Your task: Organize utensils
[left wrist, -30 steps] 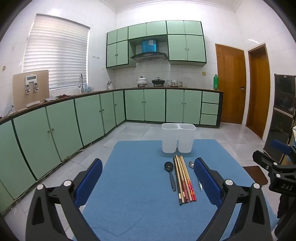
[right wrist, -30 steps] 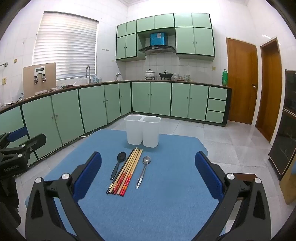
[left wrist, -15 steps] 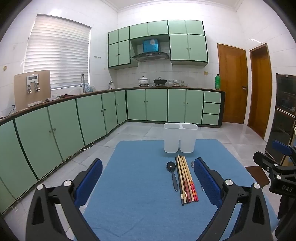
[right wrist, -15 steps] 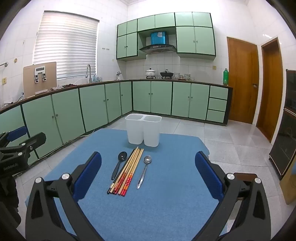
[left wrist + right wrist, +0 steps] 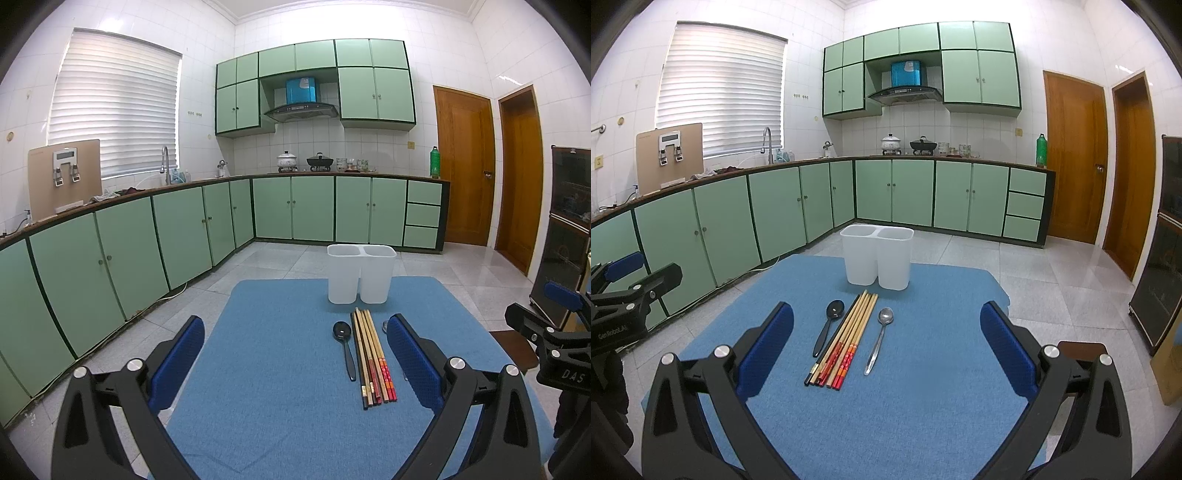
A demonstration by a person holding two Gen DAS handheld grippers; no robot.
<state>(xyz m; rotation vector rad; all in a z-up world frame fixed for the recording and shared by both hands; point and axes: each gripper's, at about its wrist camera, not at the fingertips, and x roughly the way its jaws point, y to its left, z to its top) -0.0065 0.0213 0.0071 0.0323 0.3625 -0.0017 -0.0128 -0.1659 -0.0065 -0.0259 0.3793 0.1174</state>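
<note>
A white two-compartment utensil holder (image 5: 876, 256) stands at the far side of the blue mat (image 5: 905, 398); it also shows in the left wrist view (image 5: 360, 273). In front of it lie a black spoon (image 5: 828, 326), a bundle of several chopsticks (image 5: 846, 339) and a metal spoon (image 5: 880, 339). In the left wrist view the black spoon (image 5: 345, 347) and chopsticks (image 5: 371, 356) lie beside the right finger, which hides most of the metal spoon. My left gripper (image 5: 295, 360) and right gripper (image 5: 886, 350) are both open and empty, held above the near part of the mat.
Green kitchen cabinets (image 5: 775, 206) run along the left and back walls. Two wooden doors (image 5: 1075, 155) are at the right. A dark glass cabinet (image 5: 569, 229) stands at the far right. A brown stool (image 5: 1078, 349) sits by the mat's right edge.
Both grippers have drifted slightly; the holder and utensils sit a little further right in each view. Nothing on the mat has moved.
</note>
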